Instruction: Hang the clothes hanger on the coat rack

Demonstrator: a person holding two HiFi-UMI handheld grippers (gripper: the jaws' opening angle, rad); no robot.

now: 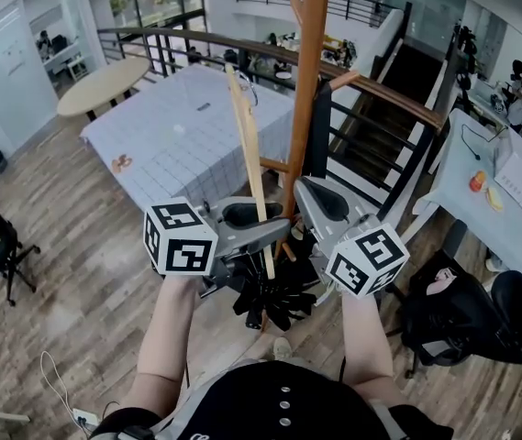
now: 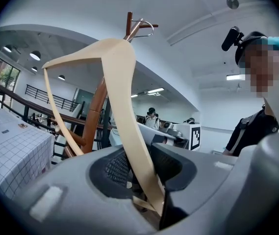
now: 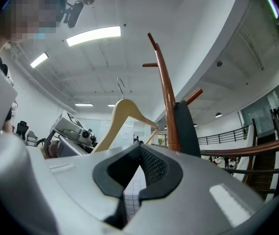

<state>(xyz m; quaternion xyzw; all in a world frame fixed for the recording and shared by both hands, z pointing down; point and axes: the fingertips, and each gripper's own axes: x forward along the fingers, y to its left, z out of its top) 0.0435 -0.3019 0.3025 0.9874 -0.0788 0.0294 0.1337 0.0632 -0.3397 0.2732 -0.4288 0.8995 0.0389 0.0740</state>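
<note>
A pale wooden clothes hanger stands upright just left of the brown coat rack pole. My left gripper is shut on the lower end of one hanger arm. In the left gripper view the metal hook reaches up beside the rack's top pegs. My right gripper is right of the hanger, close to the pole, its jaws together with nothing between them. In the right gripper view the hanger rises left of the pole, and a dark slab lies against the pole.
A table with white gridded cloth lies behind the rack, with a round table beyond it. A stair railing runs at right. A black office chair stands lower right. The rack's black feet spread below my grippers.
</note>
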